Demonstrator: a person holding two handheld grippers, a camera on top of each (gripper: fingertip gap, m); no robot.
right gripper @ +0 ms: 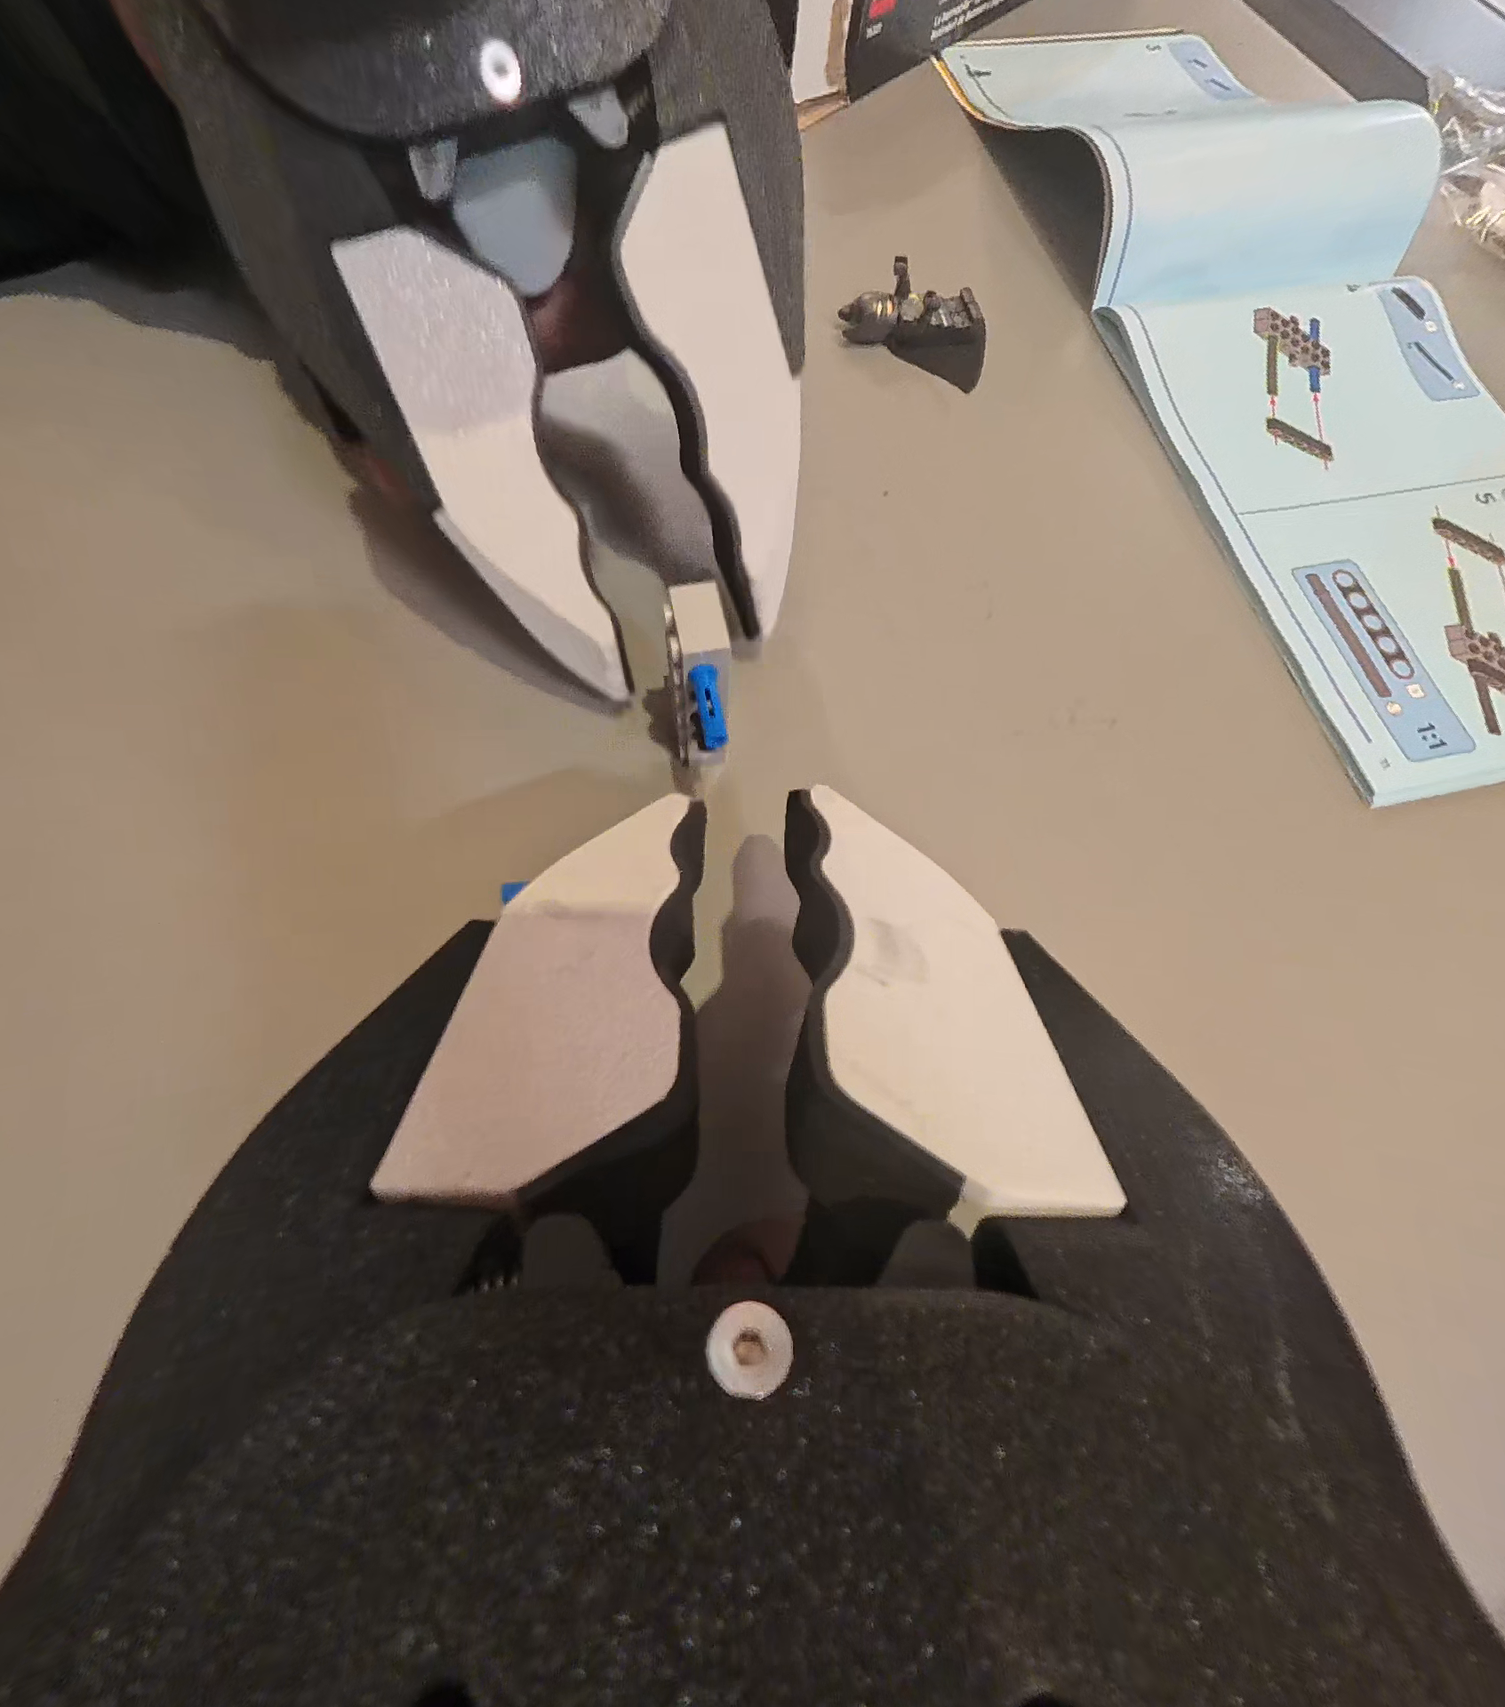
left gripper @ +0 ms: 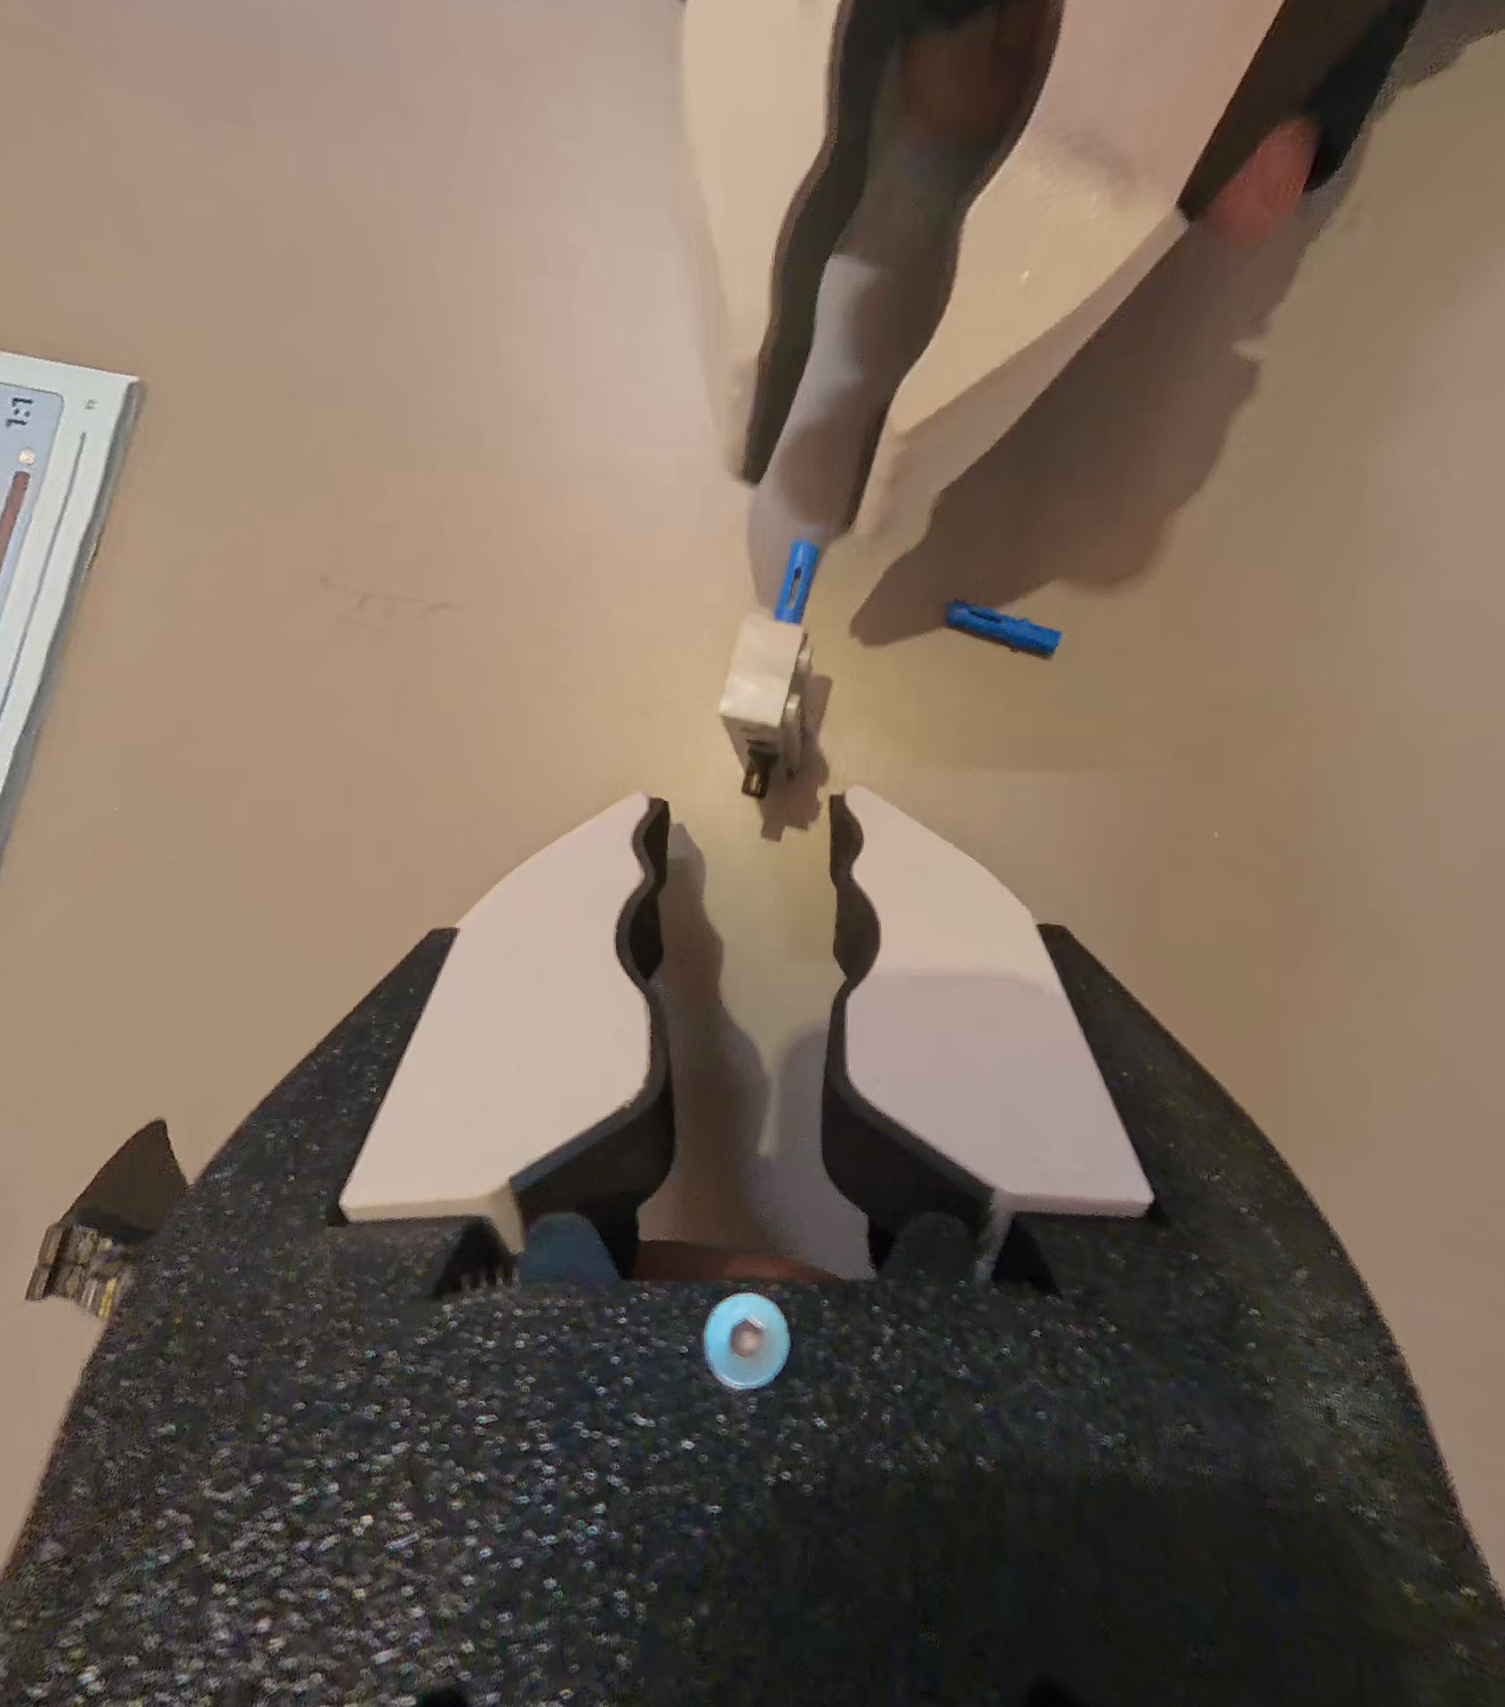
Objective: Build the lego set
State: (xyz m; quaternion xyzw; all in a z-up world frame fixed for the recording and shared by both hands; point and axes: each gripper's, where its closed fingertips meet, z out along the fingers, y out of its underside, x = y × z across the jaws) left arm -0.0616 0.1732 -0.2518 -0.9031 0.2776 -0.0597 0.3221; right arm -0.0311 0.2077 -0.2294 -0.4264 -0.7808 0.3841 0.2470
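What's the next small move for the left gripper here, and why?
Probably ease the left gripper a little forward, then close. Its fingers stand open with nothing between them, and the small grey piece, with a blue pin sticking out of its far end, sits just ahead of the fingertips, roughly in line with the gap. The right gripper is open too, so nothing holds the piece.

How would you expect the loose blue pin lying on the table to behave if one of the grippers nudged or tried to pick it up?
The loose blue pin looks like a small round plastic peg lying on its side, so it would probably roll or skid across the smooth table if nudged. It seems stiff and very light. Being so thin, it may slip or twist between broad fingers.
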